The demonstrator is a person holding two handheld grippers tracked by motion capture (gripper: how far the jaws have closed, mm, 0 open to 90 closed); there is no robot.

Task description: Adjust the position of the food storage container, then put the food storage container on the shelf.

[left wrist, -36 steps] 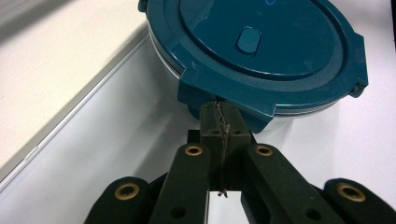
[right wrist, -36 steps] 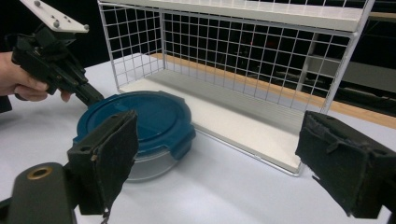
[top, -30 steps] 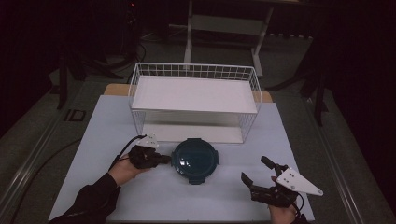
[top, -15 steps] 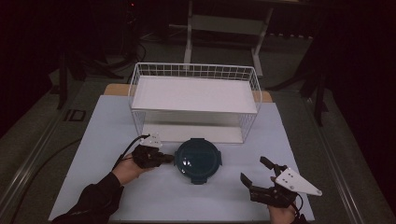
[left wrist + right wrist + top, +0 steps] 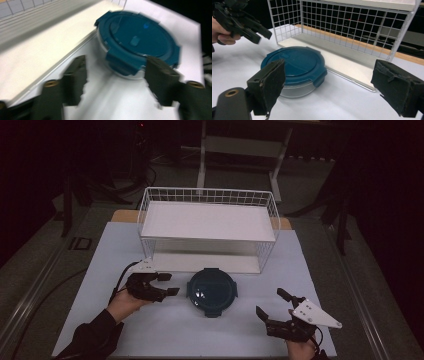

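A round container with a dark blue clip-on lid [image 5: 212, 291] sits on the white table top, just in front of the wire rack. My left gripper [image 5: 170, 284] is open just left of the container, its jaws pointing at it with a small gap. In the left gripper view, which is blurred, the container [image 5: 140, 40] lies just beyond the open left gripper [image 5: 116, 62]. My right gripper [image 5: 270, 302] is open near the front right, apart from the container. In the right gripper view, the container [image 5: 294, 65] is ahead of the open right gripper [image 5: 332, 80], and the left gripper [image 5: 263, 37] is at top left.
A white wire rack [image 5: 210, 192] with an upper shelf and a lower board stands behind the container; its mesh wall [image 5: 352, 27] is close behind the lid. The white table top [image 5: 150, 330] ends at dark floor on all sides. Table legs stand further back.
My left gripper has drawn back a little from the container's left edge. The container sits slightly further right than a second ago. The right gripper has barely moved.
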